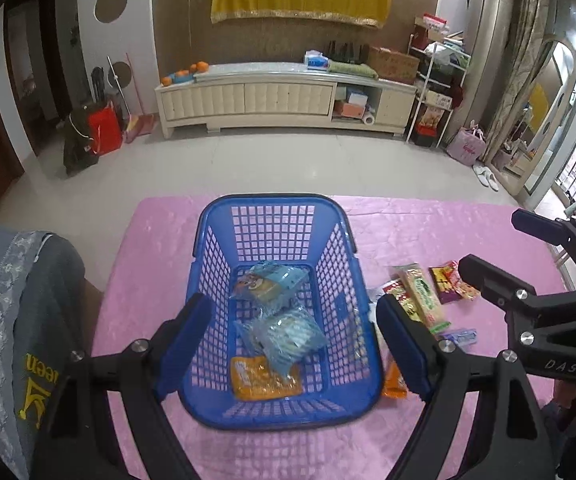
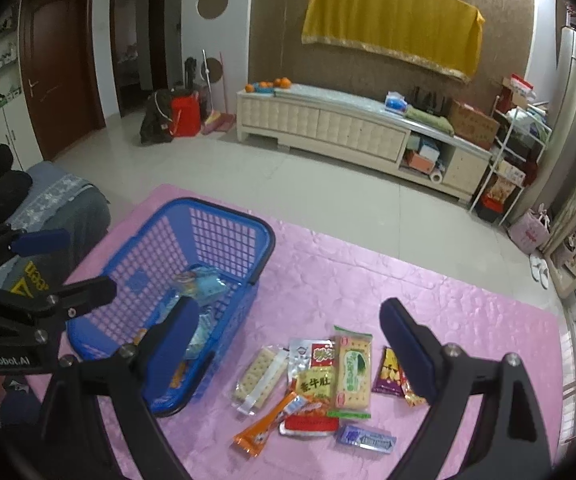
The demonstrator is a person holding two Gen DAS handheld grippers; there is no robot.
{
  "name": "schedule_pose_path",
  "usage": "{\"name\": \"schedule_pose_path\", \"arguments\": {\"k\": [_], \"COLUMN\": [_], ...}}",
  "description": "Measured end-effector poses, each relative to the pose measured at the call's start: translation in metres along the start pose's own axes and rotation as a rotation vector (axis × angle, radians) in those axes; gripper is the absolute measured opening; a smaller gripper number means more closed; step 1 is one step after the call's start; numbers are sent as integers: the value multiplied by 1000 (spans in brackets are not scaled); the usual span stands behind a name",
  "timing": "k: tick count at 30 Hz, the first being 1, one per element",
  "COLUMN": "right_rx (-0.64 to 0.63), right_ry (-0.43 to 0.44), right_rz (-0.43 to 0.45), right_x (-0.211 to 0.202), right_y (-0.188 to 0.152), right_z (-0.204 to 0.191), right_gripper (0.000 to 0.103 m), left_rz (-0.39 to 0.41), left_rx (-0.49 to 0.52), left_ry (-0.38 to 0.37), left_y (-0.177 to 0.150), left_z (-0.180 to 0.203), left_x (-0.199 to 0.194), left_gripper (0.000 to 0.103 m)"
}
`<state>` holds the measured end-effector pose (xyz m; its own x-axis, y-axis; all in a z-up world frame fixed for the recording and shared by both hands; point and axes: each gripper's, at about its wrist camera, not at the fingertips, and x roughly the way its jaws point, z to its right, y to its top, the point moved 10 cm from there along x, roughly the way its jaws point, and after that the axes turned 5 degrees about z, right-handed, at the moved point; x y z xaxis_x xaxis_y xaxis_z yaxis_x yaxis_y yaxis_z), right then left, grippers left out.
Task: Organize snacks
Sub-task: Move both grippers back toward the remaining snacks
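A blue plastic basket (image 1: 208, 248) (image 2: 224, 210) stands on the pink tablecloth (image 1: 156, 240) (image 2: 467, 312). It holds two light-blue packets (image 1: 272, 284) and an orange packet (image 1: 264, 380). My left gripper (image 1: 295, 344) (image 2: 64, 260) is open and empty above the basket's near end. To the basket's right lies a pile of snacks: a green cracker pack (image 2: 352, 368) (image 1: 423, 300), a clear cracker pack (image 2: 260, 376), an orange stick (image 2: 268, 428), a purple packet (image 2: 387, 372) and a blue gum pack (image 2: 365, 438). My right gripper (image 2: 288, 344) (image 1: 487, 244) is open and empty above the pile.
A grey-covered chair (image 1: 16, 320) stands at the table's left edge. Beyond the table's far edge are tiled floor, a white TV cabinet (image 1: 284, 98) and a metal shelf (image 1: 435, 88).
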<state>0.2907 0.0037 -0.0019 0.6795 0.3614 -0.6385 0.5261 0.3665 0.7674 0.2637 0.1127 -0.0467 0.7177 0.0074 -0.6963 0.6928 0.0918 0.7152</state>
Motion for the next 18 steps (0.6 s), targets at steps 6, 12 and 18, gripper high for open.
{"name": "schedule_pose_path", "arguments": {"k": [6,12,18], "right_rx": [-12,-11,12], "right_ry": [-14,-31,-64], "right_rz": [31,40,40], "right_x": [-36,-62,-76], "right_y": [-4,-17,-32], "right_z": [-1,12,36], "right_gripper": [94,94,94], "left_rz": [25,49,56], "left_rx": [23,67,106], "left_ry": [-14,-40,-62], "left_y": [-8,-9,-13], "left_z": [26,61,92], "left_x": [-30,-49,-48], "left_gripper": [83,83,83]}}
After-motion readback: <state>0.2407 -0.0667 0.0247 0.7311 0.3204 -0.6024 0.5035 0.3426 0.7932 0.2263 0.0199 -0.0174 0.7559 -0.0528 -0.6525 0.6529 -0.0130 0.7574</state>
